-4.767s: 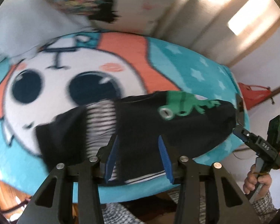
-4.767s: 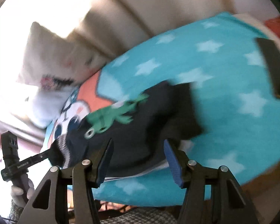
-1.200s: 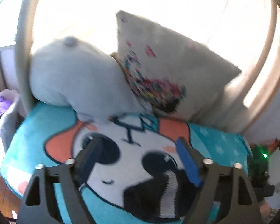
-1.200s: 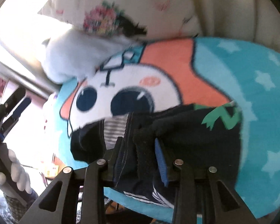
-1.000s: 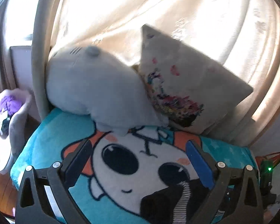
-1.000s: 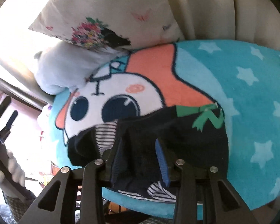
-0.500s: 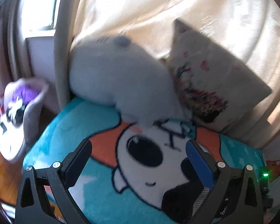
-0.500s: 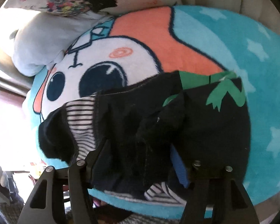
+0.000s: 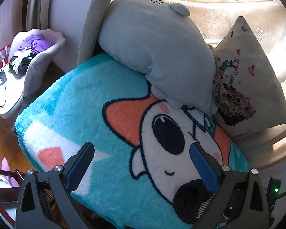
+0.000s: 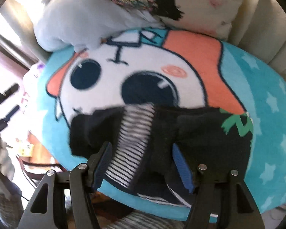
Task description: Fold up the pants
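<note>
The pants (image 10: 162, 139), black with a striped lining and a green print, lie bunched on the blanket (image 10: 267, 114) near its front edge, below the cartoon face. A second ago the right gripper (image 10: 141, 164) was pinched on a fold of the black cloth; now its blue pads stand apart, one over the striped lining and one over the black cloth, with no fold clamped between them, and the view is blurred. The left gripper (image 9: 143, 164) is spread wide with nothing in it, as it was a second ago, but its view has swung: the pants (image 9: 188, 198) now show only at the lower right behind its right finger, and more of the blanket (image 9: 76, 103), the grey plush (image 9: 154, 45) and the pillow (image 9: 253, 80) fills the picture.
</note>
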{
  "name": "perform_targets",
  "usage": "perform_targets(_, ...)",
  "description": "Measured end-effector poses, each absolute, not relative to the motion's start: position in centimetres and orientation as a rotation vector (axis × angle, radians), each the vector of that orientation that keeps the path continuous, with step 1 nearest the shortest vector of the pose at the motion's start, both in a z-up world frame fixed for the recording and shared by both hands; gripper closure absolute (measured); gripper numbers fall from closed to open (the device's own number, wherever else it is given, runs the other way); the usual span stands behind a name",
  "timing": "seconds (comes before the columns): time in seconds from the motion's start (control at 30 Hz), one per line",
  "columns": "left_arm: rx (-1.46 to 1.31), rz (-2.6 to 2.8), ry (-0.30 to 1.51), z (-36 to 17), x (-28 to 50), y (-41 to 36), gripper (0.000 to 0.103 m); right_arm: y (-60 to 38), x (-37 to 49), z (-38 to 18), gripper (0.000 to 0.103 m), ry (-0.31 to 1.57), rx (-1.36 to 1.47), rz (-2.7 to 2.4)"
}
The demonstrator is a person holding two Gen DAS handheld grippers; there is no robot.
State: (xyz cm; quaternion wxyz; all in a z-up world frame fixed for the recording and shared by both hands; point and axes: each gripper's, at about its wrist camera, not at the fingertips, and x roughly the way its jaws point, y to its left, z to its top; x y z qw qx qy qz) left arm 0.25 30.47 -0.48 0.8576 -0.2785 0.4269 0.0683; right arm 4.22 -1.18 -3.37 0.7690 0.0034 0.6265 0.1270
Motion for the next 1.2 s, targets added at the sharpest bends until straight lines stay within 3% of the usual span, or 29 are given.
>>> perform_targets(0.07,-0.601,0.131,0.896,-0.7,0.4,30.6,0.003,-3.2,4.0,-4.1,0.033,1.372,-0.016,0.221)
perform_targets(0.23,-0.588,0.075,0.897,-0.4,1.5,29.1,0.003,-8.0,3.1,-2.1,0.033,1.333,0.225,0.286)
perform_targets(0.4,-0.552,0.012,0.915,-0.4,2.4,26.5,0.003,-11.8,1.3,1.4,0.033,1.237,0.14,0.142)
perform_targets(0.47,-0.541,-0.009,0.926,-0.5,2.7,25.5,0.003,-12.7,1.3,1.7,0.037,1.192,0.17,0.117)
perform_targets(0.53,-0.527,-0.026,0.936,-0.6,2.9,24.6,0.003,-12.8,1.9,1.2,0.048,1.183,0.261,0.144)
perform_targets(0.63,-0.505,-0.047,0.951,-0.8,2.7,23.3,0.003,-12.3,3.5,-0.9,0.05,1.198,0.342,0.192)
perform_targets(0.73,-0.483,-0.053,0.959,-0.8,2.0,22.7,0.003,-12.6,4.5,-4.9,0.053,1.282,0.247,0.105)
perform_targets(0.83,-0.478,-0.031,0.971,-1.2,1.4,23.0,0.003,-14.1,4.1,-7.7,0.053,1.327,0.08,-0.035)
perform_targets(0.97,-0.506,-0.009,0.982,-1.7,1.3,23.7,0.003,-13.3,4.5,-7.2,0.052,1.328,0.017,-0.041)
perform_targets(1.2,-0.511,-0.003,0.98,-1.9,1.7,23.7,0.003,-12.4,2.5,-1.4,0.047,1.219,0.032,-0.028)
